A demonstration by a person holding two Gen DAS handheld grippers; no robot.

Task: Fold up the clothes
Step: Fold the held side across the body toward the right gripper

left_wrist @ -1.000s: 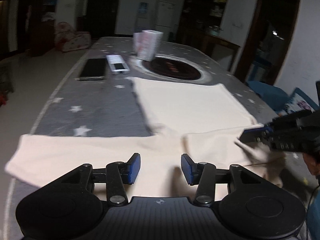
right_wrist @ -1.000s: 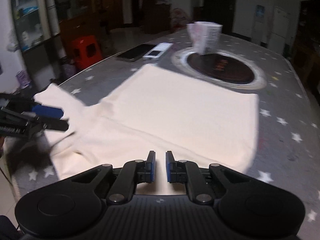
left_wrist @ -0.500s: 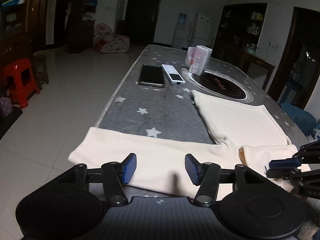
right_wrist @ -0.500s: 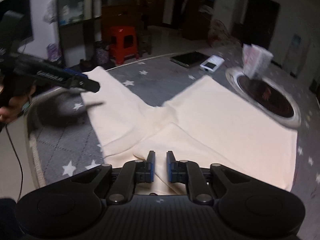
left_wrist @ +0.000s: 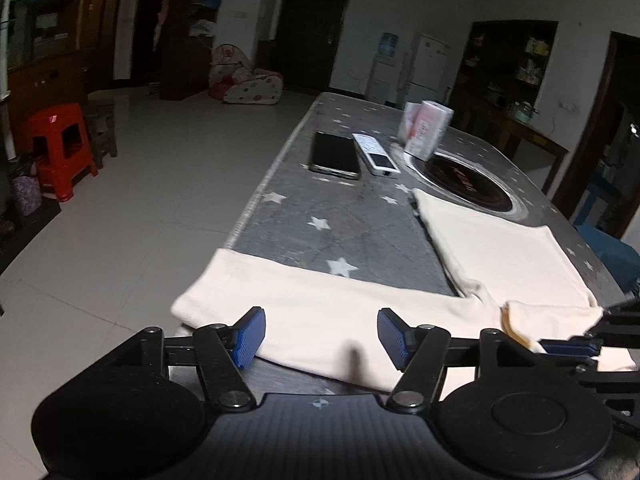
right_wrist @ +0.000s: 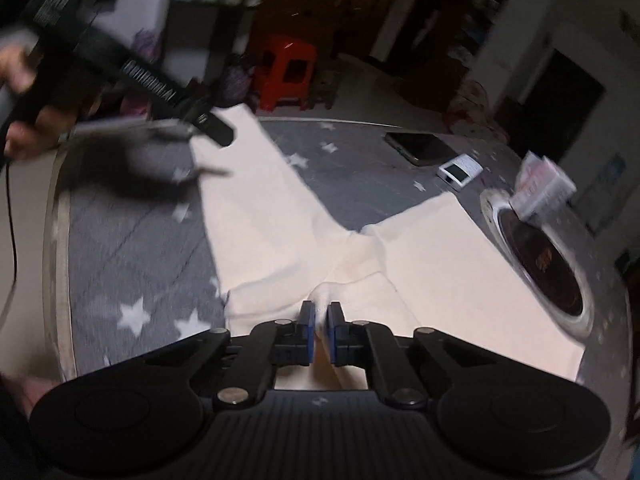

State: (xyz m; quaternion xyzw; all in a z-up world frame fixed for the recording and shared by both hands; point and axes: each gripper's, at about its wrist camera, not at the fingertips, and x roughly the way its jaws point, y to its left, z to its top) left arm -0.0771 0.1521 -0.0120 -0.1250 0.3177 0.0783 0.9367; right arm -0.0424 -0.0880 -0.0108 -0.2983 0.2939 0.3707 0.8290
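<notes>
A cream garment [left_wrist: 500, 252] lies flat on the grey star-patterned table [left_wrist: 340, 224], one long sleeve [left_wrist: 320, 304] stretched to the left edge. My left gripper [left_wrist: 320, 334] is open and empty just above that sleeve. It shows blurred over the sleeve's end in the right wrist view [right_wrist: 208, 124]. My right gripper [right_wrist: 319, 322] is shut on a fold of the garment [right_wrist: 440, 264] near its near edge. Its fingers show in the left wrist view [left_wrist: 572, 347] at the right, on the folded part.
A dark phone [left_wrist: 334, 155], a white remote [left_wrist: 376, 155] and a tissue pack [left_wrist: 426, 130] lie at the far end, beside a round hotplate [left_wrist: 468, 184] set in the table. A red stool [left_wrist: 60, 148] stands on the floor at left.
My left gripper has swung left along the sleeve toward its end and opened wider. My right gripper has stayed shut on the garment and turned left.
</notes>
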